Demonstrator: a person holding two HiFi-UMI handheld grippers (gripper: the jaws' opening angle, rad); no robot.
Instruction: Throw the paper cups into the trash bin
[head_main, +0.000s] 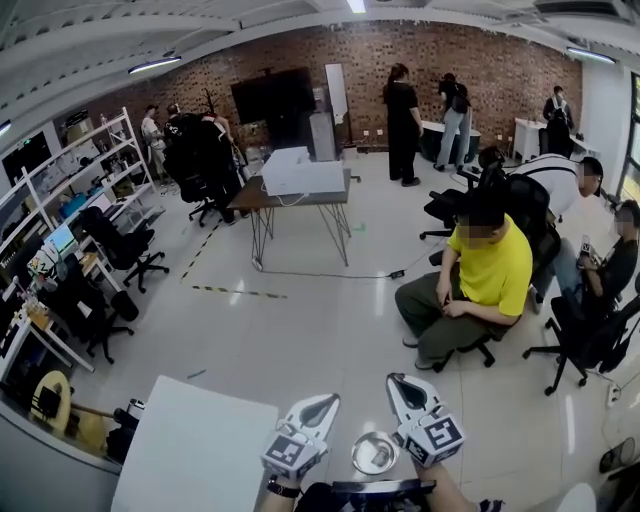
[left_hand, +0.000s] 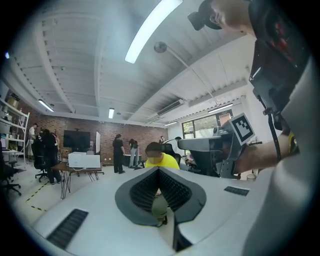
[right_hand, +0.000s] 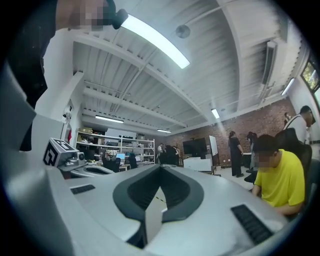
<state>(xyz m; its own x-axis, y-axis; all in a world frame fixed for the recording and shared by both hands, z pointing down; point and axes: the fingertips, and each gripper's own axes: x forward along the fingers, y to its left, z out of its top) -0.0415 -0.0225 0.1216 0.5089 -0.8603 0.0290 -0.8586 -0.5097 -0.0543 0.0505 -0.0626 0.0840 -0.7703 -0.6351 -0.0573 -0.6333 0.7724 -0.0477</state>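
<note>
No paper cup shows in any view. In the head view both grippers are held side by side low in the picture, pointing level into the room. My left gripper (head_main: 328, 402) is shut with nothing between its jaws, and its tips (left_hand: 159, 170) meet in the left gripper view. My right gripper (head_main: 398, 381) is shut and empty too, its tips (right_hand: 161, 167) closed. A round shiny metal container (head_main: 375, 452), possibly the bin, sits on the floor below and between them. Each gripper view shows the other gripper alongside: the right gripper (left_hand: 220, 145) and the left gripper (right_hand: 75, 159).
A white table (head_main: 195, 450) stands at the lower left. A person in a yellow shirt (head_main: 485, 285) sits on a chair ahead to the right, with others seated behind. A table with a white box (head_main: 300, 175) stands farther off. Shelves (head_main: 60, 220) and office chairs line the left.
</note>
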